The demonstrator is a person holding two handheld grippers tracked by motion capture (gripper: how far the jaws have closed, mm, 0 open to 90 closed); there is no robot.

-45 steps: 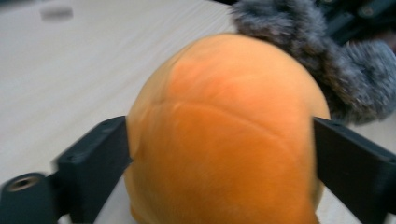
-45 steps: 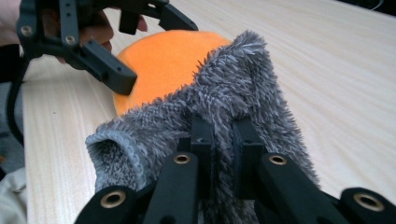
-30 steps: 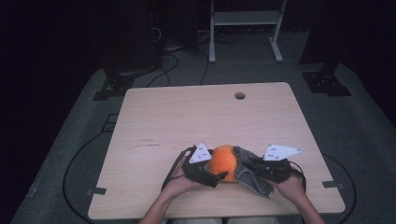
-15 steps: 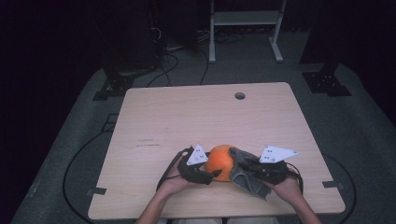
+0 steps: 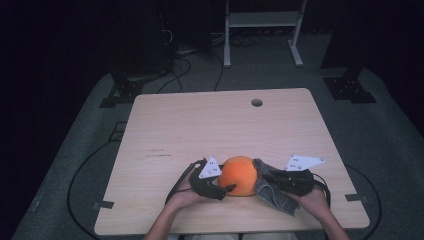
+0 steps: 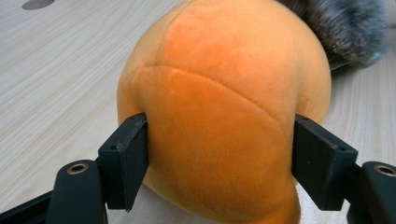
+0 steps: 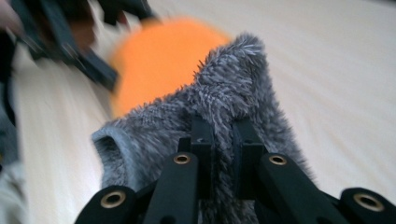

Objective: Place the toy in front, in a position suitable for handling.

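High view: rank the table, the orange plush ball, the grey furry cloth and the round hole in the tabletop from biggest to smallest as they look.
1. table
2. orange plush ball
3. grey furry cloth, close to the ball and partly hidden by the right tool, so unsure
4. round hole

Both forearms come in low, hands close together. The left claw (image 6: 219, 163) has just been closing, its jaws clamped on something wide; the right claw (image 7: 223, 154) is pinched nearly shut.
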